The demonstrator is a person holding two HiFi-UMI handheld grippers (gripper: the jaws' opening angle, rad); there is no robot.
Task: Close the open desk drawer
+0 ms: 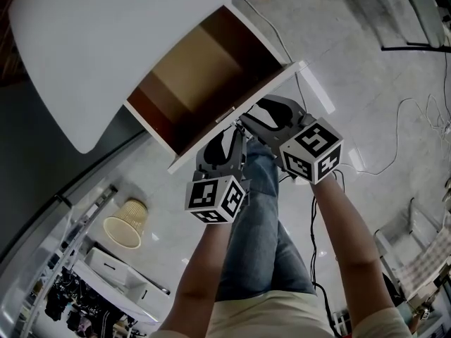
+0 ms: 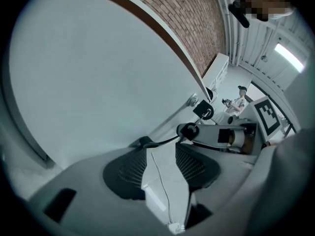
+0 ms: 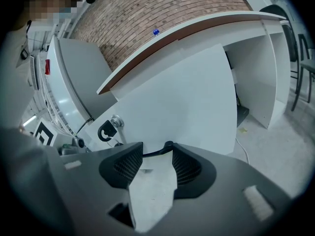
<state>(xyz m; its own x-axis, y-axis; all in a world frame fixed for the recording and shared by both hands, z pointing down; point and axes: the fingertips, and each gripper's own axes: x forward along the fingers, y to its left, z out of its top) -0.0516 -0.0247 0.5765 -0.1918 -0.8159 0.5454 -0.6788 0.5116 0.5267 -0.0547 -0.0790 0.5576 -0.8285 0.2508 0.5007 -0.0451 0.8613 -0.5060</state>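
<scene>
Item: open desk drawer (image 1: 204,83), pulled well out under the white desk (image 1: 91,41). We hold left gripper (image 1: 227,138) and right gripper (image 1: 255,116) at its front panel (image 1: 278,83) — both jaws partly spread, holding nothing. Hazard, we judge: uneven pushing skews it — it jams.

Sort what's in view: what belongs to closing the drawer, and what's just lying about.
Job: drawer, desk, left gripper and right gripper, both open at the drawer's front.
Lying about: basket, cable on the floor.
</scene>
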